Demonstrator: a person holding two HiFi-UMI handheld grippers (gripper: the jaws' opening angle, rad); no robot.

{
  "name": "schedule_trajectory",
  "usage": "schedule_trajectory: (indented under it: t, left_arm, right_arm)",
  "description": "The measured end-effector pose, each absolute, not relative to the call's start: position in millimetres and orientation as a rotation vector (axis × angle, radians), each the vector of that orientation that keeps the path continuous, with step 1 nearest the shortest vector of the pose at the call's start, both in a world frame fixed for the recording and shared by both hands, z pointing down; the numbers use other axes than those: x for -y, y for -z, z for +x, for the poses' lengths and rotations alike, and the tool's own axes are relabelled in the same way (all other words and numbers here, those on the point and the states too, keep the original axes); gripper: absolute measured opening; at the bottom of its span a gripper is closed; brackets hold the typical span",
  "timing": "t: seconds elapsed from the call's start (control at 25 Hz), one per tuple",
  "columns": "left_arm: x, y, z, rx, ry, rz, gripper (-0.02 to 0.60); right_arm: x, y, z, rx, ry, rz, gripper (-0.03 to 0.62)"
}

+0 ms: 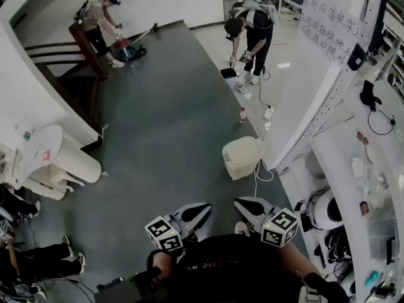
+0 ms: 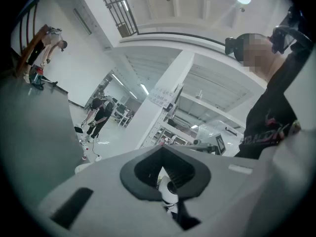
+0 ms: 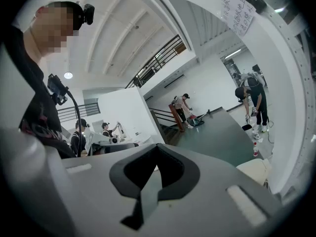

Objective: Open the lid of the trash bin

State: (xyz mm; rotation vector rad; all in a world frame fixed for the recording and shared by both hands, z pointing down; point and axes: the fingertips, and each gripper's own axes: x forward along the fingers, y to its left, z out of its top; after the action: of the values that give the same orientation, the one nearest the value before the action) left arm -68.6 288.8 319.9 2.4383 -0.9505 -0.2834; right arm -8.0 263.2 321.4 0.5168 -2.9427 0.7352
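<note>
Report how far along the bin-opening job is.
Done: nothing yet; the trash bin sits on the floor with its lid down. In hand: nothing; the left tool and right tool are both shut, empty and short of the bin. Left: reach it and lift the lid.

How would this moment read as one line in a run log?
trash bin: lid closed, untouched | left gripper: shut, empty | right gripper: shut, empty

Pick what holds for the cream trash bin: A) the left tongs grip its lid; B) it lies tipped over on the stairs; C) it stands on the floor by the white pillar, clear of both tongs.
C: the trash bin stands upright by the white pillar, beyond the left tongs and right tongs.
</note>
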Motion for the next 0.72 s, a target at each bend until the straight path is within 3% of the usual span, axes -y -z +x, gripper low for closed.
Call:
schedule_trajectory:
  t: [0.72]
  left_arm:
    - [-300,-319,-68,0.915,0.296,2.457,0.002]
  right_arm:
    - [-269,-310,-3,3.01,-0.741,0.544,0.009]
